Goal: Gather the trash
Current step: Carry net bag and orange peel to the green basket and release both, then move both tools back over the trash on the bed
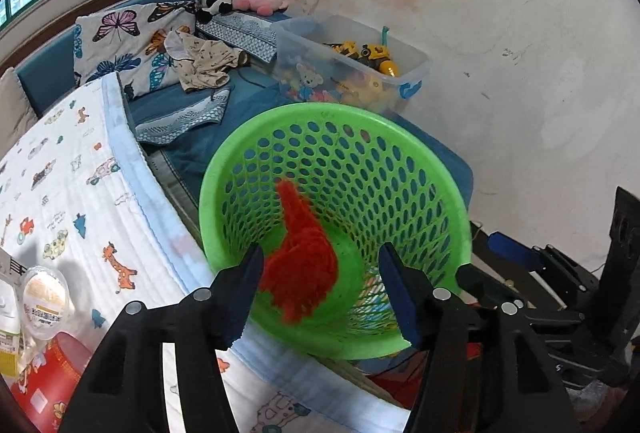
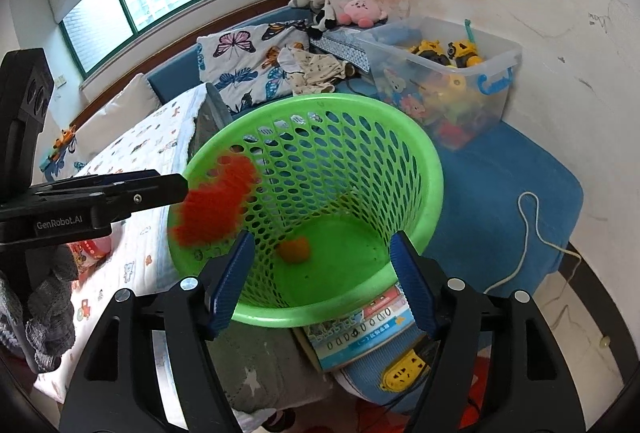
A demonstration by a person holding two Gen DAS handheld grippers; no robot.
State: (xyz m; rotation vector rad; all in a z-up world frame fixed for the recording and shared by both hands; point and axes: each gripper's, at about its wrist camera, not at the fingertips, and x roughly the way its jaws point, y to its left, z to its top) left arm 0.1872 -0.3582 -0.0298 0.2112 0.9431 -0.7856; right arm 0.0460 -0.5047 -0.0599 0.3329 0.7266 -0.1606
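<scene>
A green perforated basket (image 1: pixel 320 113) (image 2: pixel 320 101) stands beside the bed. My left gripper (image 1: pixel 320 253) is open over its near rim. A red fluffy piece of trash (image 1: pixel 304 265), blurred, hangs loose inside the basket beyond the fingers, and neither pad touches it. In the right wrist view the same red piece (image 2: pixel 218 201) is in the air just off the tip of the left gripper (image 2: pixel 180 189), at the basket's left rim. A small orange piece (image 2: pixel 295 249) lies on the basket's floor. My right gripper (image 2: pixel 322 239) is open over the near rim with nothing between its fingers.
A bed quilt (image 1: pixel 80 193) with cartoon animals borders the basket on the left. Food packets (image 1: pixel 44 301) and a red box (image 1: pixel 52 373) lie on it. A clear toy bin (image 2: pixel 448 81) sits behind. A book (image 2: pixel 372 329), yellow power strip (image 2: pixel 404 373) and white cord (image 2: pixel 532 233) lie near the basket.
</scene>
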